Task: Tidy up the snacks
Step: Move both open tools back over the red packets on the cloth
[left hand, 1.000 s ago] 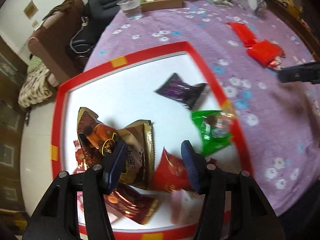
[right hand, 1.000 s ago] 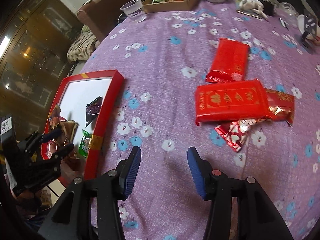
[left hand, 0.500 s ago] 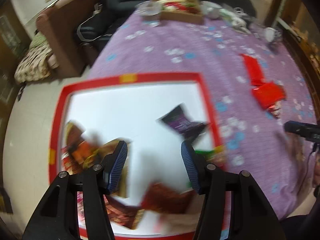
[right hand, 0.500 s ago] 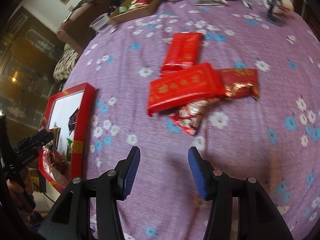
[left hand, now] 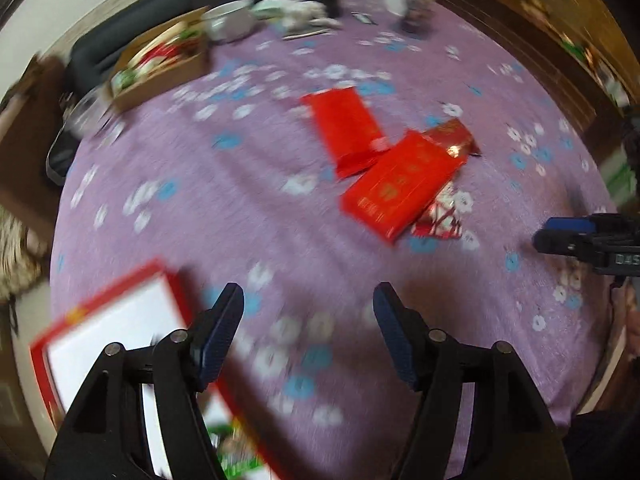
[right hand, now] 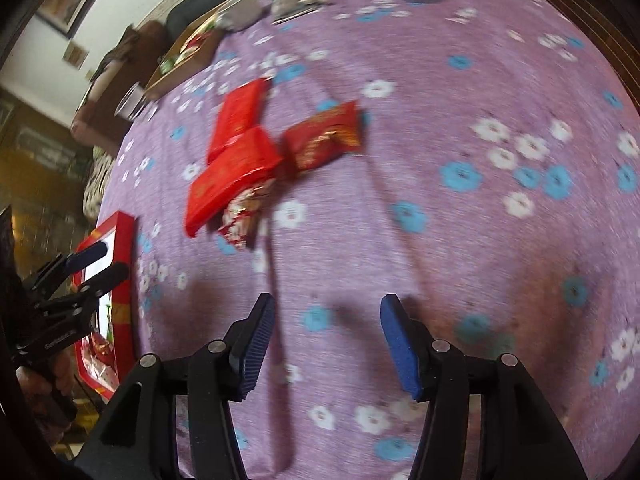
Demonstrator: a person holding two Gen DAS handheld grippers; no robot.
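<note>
Several red snack packs lie in a heap on the purple flowered tablecloth: a long red pack (left hand: pixel 344 132) (right hand: pixel 240 116), a wider red pack (left hand: pixel 400 184) (right hand: pixel 232 176), a dark red pack (left hand: pixel 452 138) (right hand: pixel 324 138) and a red-and-white wrapper (left hand: pixel 440 216) (right hand: pixel 240 224) underneath. The red-rimmed white tray (left hand: pixel 120 284) (right hand: pixel 124 240) sits at the table's left, with a green packet (left hand: pixel 236 464) in it. My left gripper (left hand: pixel 308 300) (right hand: pixel 96 264) hovers over the tray's corner, its jaws opening with nothing between them. My right gripper (right hand: pixel 328 308) (left hand: pixel 560 236) hangs over bare cloth to the right of the heap, jaws opening and empty.
A cardboard box of snacks (left hand: pixel 160 64) (right hand: pixel 188 56), a white bowl (left hand: pixel 230 20) and small clutter stand at the far edge. A clear plastic cup (right hand: pixel 130 102) is beside the box. A dark sofa (left hand: pixel 96 52) lies beyond the table.
My left gripper swung off the tray's snacks toward the red heap and its jaws widened. My right gripper slid right across the cloth and rolled, so the heap now lies up to its left.
</note>
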